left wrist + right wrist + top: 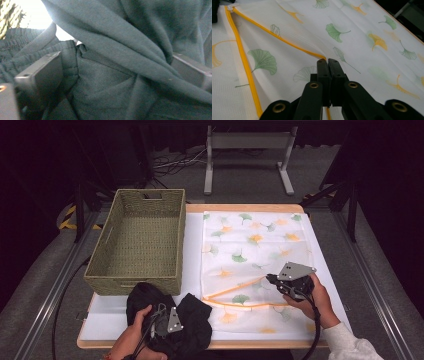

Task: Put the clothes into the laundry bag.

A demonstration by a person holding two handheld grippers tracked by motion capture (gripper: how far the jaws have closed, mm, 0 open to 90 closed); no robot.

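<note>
My left gripper (162,320) had its fingers apart around the black garment (190,327); my right gripper (328,61) pinched the mesh bag's (250,250) orange edge (294,45).

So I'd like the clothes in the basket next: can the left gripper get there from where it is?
Probably yes. The left gripper sits in the dark garment just in front of the basket, whose top is open, with nothing between them. Its jaws straddle cloth but look apart, so the grip isn't sure.

White table (192,250): basket (137,240), mesh bag (255,265), dark garment (192,322)
</note>
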